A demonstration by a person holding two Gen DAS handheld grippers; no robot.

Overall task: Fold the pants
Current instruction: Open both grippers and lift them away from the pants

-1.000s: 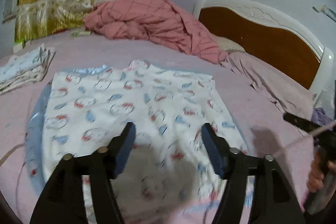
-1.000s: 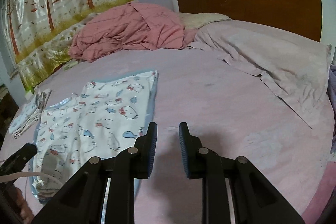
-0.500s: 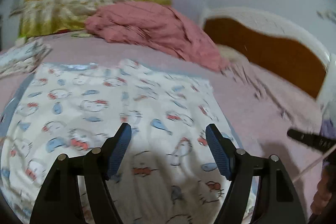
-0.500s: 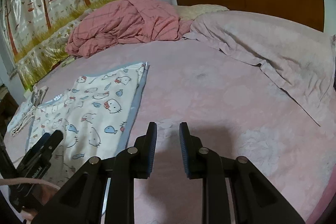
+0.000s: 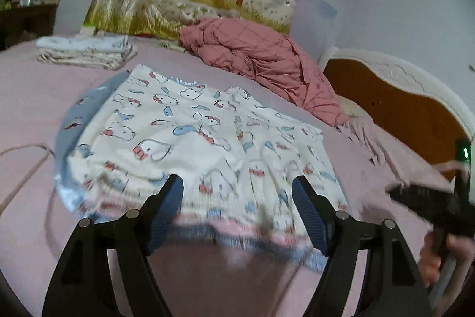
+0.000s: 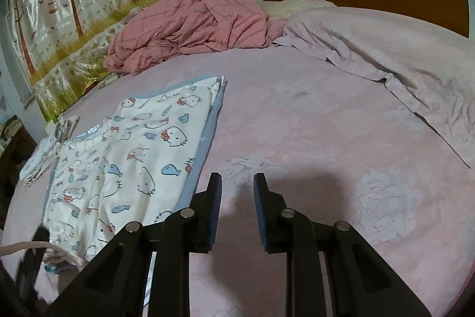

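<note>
The pants are white with a cat-and-whale print and a blue underlayer, spread flat on the pink bed. My left gripper hovers at their near edge. It is open, its jaws wide apart, and the blurred hem lies below them with no pad touching it. In the right wrist view the pants lie to the left. My right gripper is over bare sheet beside their right edge, its jaws a narrow gap apart with nothing between them. It also shows blurred in the left wrist view, the right gripper held by a hand.
A crumpled pink quilt lies behind the pants. A folded stack of clothes sits at the far left. The wooden headboard and a mauve rumpled sheet are on the right. A pale cable crosses the bed at left.
My left gripper has drawn back to the pants' near edge and rolled, so the view swings left; its jaws stand a little wider. My right gripper has sunk slightly toward the bed.
</note>
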